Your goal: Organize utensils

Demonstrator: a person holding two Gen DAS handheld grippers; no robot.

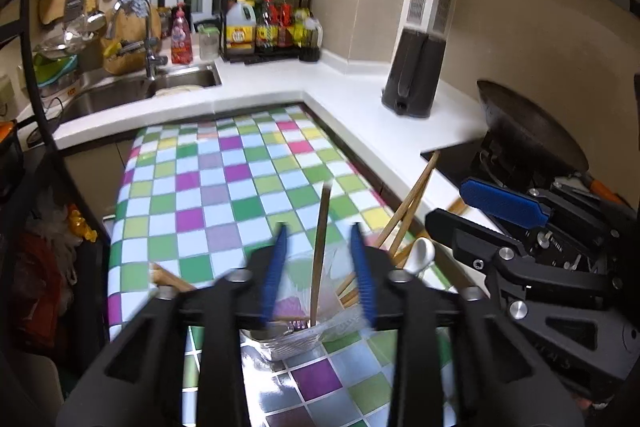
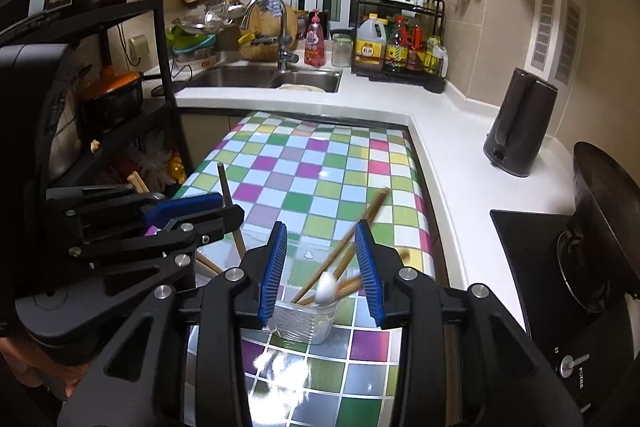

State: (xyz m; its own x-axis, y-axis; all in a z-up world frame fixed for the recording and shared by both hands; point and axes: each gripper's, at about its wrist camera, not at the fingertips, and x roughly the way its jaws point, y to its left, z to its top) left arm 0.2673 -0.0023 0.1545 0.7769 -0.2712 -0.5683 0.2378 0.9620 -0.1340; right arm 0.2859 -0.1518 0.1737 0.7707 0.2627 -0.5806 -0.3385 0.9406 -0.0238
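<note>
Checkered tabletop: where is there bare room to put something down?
The far half of the checkered tabletop, toward the white counter, lies bare. The near end is crowded: two clear plastic cups holding wooden chopsticks and a white spoon.

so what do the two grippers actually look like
Both match: the left gripper and right gripper have angular matte black frames with triangular cutouts, silver round bolt heads at the joints, and two straight fingers faced with ribbed blue pads. No cables or sleeves are visible.
</note>
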